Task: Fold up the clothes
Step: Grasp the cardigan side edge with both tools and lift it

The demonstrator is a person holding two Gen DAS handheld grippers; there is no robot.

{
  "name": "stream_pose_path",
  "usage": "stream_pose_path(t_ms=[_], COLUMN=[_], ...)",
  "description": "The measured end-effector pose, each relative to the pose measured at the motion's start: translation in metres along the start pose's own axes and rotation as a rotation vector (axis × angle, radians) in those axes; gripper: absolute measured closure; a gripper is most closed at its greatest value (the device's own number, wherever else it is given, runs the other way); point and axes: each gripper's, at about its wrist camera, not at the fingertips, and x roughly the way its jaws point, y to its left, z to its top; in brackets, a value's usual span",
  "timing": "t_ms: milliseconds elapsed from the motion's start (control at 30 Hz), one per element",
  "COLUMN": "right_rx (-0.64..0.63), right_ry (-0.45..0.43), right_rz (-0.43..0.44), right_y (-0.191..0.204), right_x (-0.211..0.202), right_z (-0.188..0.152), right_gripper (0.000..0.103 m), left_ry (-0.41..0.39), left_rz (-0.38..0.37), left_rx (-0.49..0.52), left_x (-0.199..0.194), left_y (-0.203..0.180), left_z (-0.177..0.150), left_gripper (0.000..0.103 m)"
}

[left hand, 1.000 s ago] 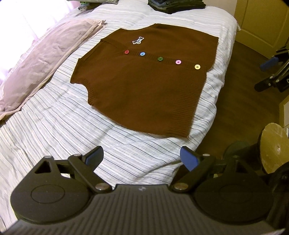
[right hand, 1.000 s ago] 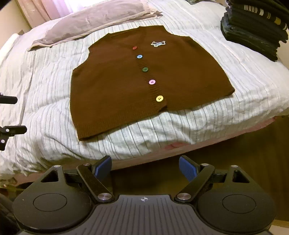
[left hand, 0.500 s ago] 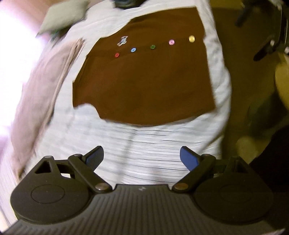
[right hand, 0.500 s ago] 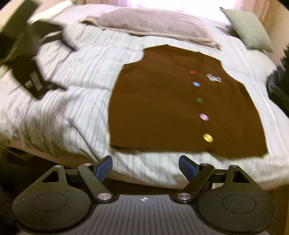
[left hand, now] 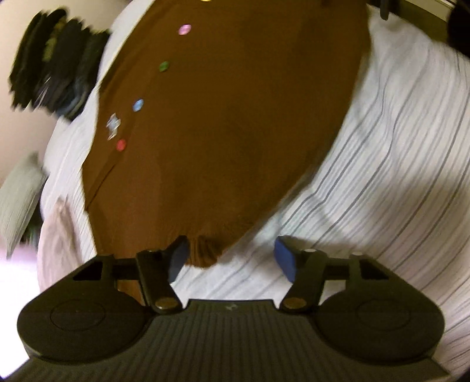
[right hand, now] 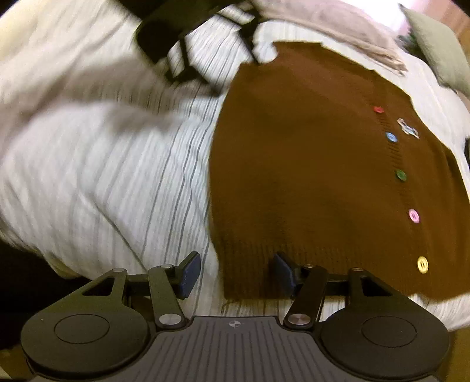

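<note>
A brown knit vest [left hand: 229,123] with a row of coloured buttons and a small white patch lies flat on the striped bed [left hand: 396,164]. My left gripper [left hand: 230,258] is open, low over the bed, with a shoulder corner of the vest between its fingers. The vest also shows in the right wrist view [right hand: 317,176]. My right gripper [right hand: 235,273] is open, straddling the vest's lower left hem corner. The left gripper [right hand: 188,50] shows blurred at the vest's far corner in the right wrist view.
A stack of dark folded clothes [left hand: 55,73] sits beyond the vest. A pinkish blanket [right hand: 329,26] and a grey-green pillow [right hand: 437,41] lie along the head of the bed. The bed's edge falls off at bottom left [right hand: 58,264].
Both grippers have dropped from well above and away down to the bed. The left now sits at the vest's shoulder corner, the right at its hem corner. Both stay open.
</note>
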Motion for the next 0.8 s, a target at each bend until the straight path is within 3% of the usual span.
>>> stream_pose_path(t_ms=[33, 100, 133, 167, 200, 300, 400, 567, 667, 800], right_rx=[-0.004, -0.012, -0.015, -0.017, -0.006, 0.046, 0.150, 0.320, 0.421, 0.555], right_ry=[0.009, 0.022, 0.027, 0.032, 0.039, 0.023, -0.018, -0.111, -0.167, -0.241], right_rz=[-0.008, -0.014, -0.015, -0.015, -0.016, 0.009, 0.036, -0.003, -0.026, -0.057], right_y=[0.001, 0.000, -0.001, -0.002, -0.004, -0.016, -0.042, -0.132, -0.187, -0.259], right_x=[0.004, 0.010, 0.012, 0.013, 0.011, -0.008, -0.040, -0.082, -0.108, -0.141], right_z=[0.002, 0.005, 0.006, 0.007, 0.008, 0.014, 0.017, 0.010, 0.005, -0.002], right_gripper=[0.065, 0.066, 0.078, 0.096, 0.096, 0.096, 0.097, 0.097, 0.097, 0.097], left_ry=[-0.019, -0.038, -0.044, -0.048, -0.047, -0.047, -0.056, -0.081, -0.088, -0.077], left_rz=[0.004, 0.003, -0.002, -0.007, -0.015, -0.034, -0.035, -0.020, -0.015, -0.044], left_rx=[0.016, 0.026, 0.036, 0.045, 0.056, 0.053, -0.001, -0.083, -0.044, -0.006], left_x=[0.005, 0.010, 0.012, 0.014, 0.015, 0.006, -0.009, -0.028, -0.022, 0.013], left_y=[0.002, 0.008, 0.010, 0.012, 0.013, 0.021, 0.049, 0.132, 0.188, 0.260], left_z=[-0.003, -0.005, -0.005, -0.006, -0.005, -0.004, 0.003, 0.031, 0.059, 0.114], left_gripper=[0.053, 0.064, 0.067, 0.076, 0.085, 0.096, 0.097, 0.097, 0.097, 0.097])
